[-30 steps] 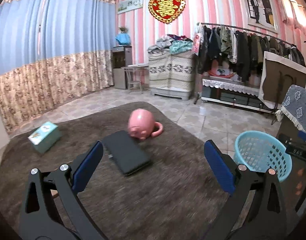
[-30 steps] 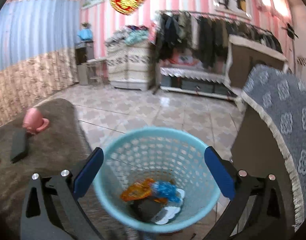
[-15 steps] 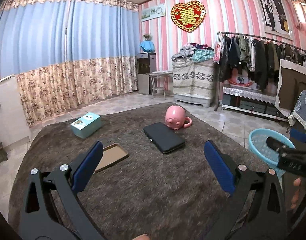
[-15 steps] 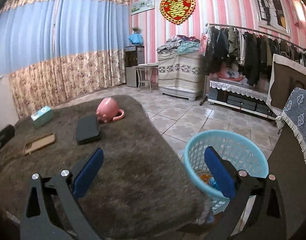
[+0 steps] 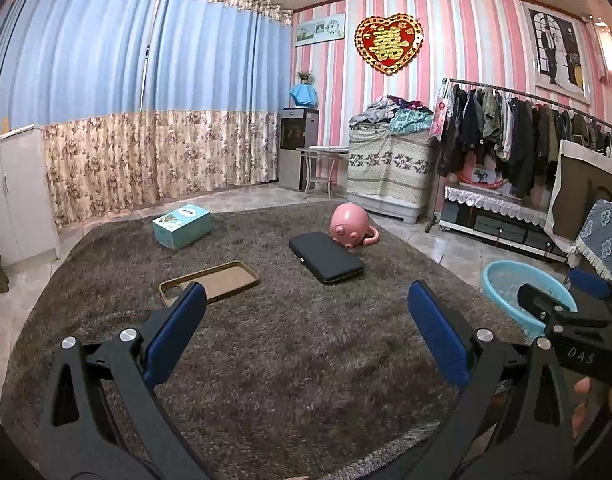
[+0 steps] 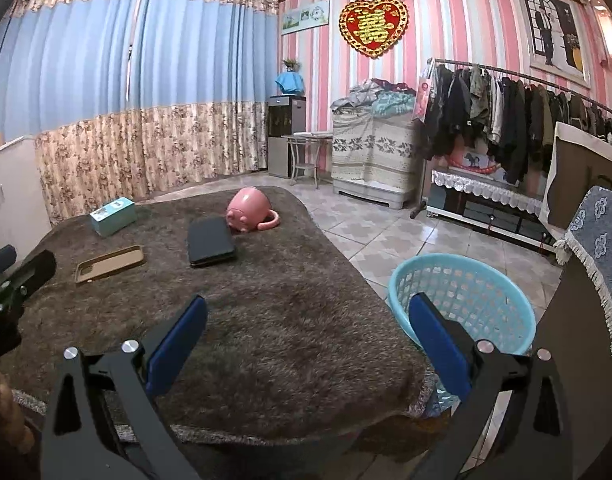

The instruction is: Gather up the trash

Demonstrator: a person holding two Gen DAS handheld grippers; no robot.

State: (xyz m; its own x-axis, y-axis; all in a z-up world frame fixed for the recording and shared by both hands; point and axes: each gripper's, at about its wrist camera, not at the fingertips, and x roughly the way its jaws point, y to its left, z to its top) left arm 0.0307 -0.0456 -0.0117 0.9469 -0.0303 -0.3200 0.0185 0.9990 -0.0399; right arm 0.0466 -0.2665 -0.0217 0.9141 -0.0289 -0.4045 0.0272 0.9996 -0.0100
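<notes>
A light blue plastic trash basket stands on the tiled floor just right of a table covered with a brown shaggy cloth; it also shows in the left wrist view. Its inside is hidden from here. My right gripper is open and empty, above the table's near right corner beside the basket. My left gripper is open and empty above the near part of the table. No loose trash shows on the cloth.
On the cloth lie a black case, a pink pig-faced mug on its side, a tan phone case and a teal box. A chair with a blue patterned cover stands right of the basket.
Both grippers pulled back and rose away from the basket. The right view swung from looking down into the basket to looking across the table. Both stayed open.
</notes>
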